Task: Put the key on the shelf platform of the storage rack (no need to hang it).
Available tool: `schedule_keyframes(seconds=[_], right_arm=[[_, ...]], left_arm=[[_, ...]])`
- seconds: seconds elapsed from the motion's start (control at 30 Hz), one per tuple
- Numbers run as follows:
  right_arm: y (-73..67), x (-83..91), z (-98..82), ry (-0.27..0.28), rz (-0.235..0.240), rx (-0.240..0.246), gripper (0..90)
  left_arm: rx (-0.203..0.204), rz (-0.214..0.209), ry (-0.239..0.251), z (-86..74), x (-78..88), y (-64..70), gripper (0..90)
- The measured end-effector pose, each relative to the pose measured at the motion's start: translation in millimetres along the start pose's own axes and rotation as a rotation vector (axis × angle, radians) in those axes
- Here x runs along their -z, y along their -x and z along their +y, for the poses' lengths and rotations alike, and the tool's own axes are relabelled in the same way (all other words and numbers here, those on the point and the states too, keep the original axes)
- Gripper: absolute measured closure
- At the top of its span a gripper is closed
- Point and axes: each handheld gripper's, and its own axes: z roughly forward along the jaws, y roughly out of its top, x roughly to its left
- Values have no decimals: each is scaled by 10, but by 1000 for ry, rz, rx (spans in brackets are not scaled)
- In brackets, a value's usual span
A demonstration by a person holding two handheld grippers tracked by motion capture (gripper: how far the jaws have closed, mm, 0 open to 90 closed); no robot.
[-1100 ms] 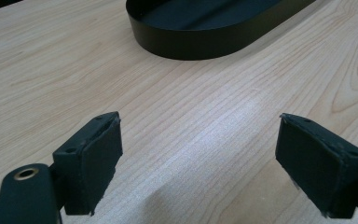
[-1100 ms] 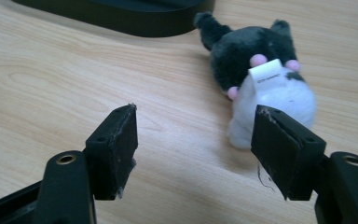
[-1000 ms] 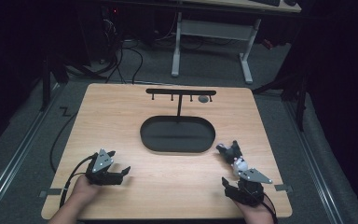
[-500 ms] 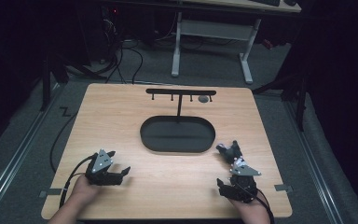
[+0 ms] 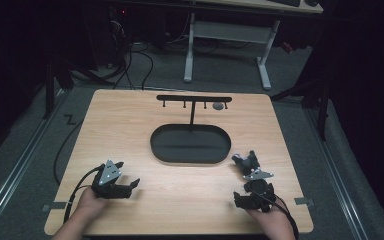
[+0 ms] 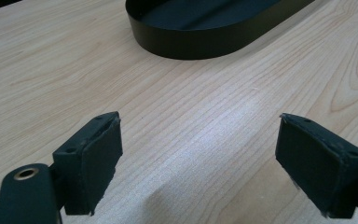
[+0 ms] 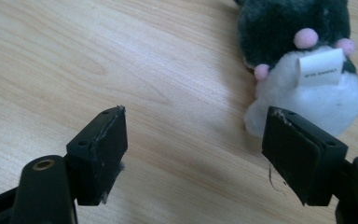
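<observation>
Two grippers low over the near end of the table (image 5: 130, 125). Right gripper (image 7: 193, 140): jaws wide, have just been opening, bare wood between them. Plush toy (image 7: 307, 60), dark grey over white with pink bits and a paper tag, lies on the table just past the right jaw, not gripped; in the high view it sits near the right edge, just right of the black oval tray (image 5: 190, 145). Left gripper (image 6: 198, 154): jaws wide over bare wood, tray beyond it.

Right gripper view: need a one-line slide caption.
Right gripper, jaws open and just widened, above the wooden table beside a dark-and-white plush toy.
</observation>
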Motion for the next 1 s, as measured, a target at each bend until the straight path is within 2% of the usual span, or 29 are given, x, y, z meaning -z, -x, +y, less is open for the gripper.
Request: schedule_keyframes(seconds=[0.17, 0.47, 0.6, 0.7, 1.0], right_arm=[[-26, 18, 89, -30, 19, 13, 218], [-28, 46, 179, -92, 22, 28, 209], [1, 78, 207, -101, 1, 40, 209], [43, 107, 225, -107, -6, 27, 209], [132, 146, 245, -118, -7, 17, 206]], left_arm=[[4, -1, 4, 1, -3, -6, 154], [2, -2, 6, 2, -3, -5, 154], [2, -2, 4, 2, 0, -4, 154], [1, -1, 3, 2, 1, -2, 154], [0, -2, 0, 1, 0, -1, 154]])
